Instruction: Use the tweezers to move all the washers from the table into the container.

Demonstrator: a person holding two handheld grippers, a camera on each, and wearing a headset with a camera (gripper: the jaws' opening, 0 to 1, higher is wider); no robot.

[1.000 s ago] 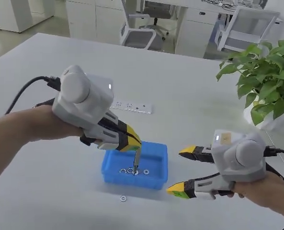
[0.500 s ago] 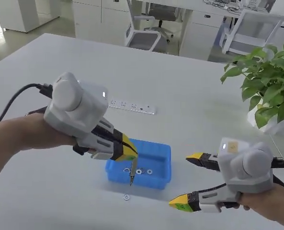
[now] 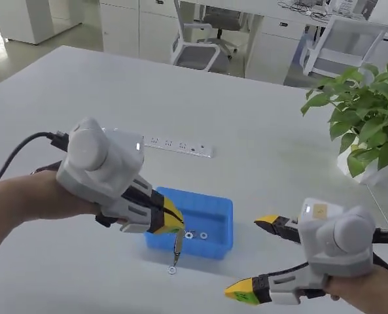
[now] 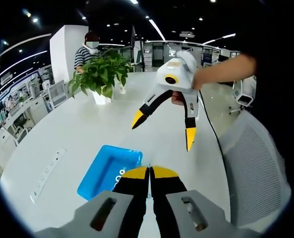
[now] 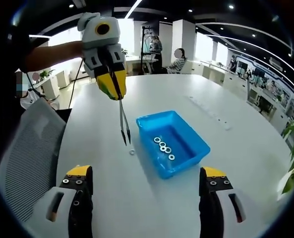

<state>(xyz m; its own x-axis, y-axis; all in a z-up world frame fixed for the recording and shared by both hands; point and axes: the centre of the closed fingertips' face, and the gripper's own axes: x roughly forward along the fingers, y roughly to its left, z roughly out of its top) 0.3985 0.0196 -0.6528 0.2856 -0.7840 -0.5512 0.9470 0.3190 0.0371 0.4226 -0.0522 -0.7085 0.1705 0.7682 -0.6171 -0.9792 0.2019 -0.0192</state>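
My left gripper is shut on a pair of metal tweezers that point down in front of the blue container. Their tips hang just over a single washer lying on the white table. In the right gripper view the tweezers hang from the left gripper, tips slightly apart beside the washer. Several washers lie inside the container. My right gripper stands open to the right of the container, holding nothing.
A white power strip lies on the table behind the container. A potted plant stands at the right edge. Office chairs and desks stand beyond the far side of the table. A person stands by the plant.
My left gripper has drawn the tweezers back out of the container toward me; their tips now hang over the loose washer on the table. The right gripper has sunk slightly.
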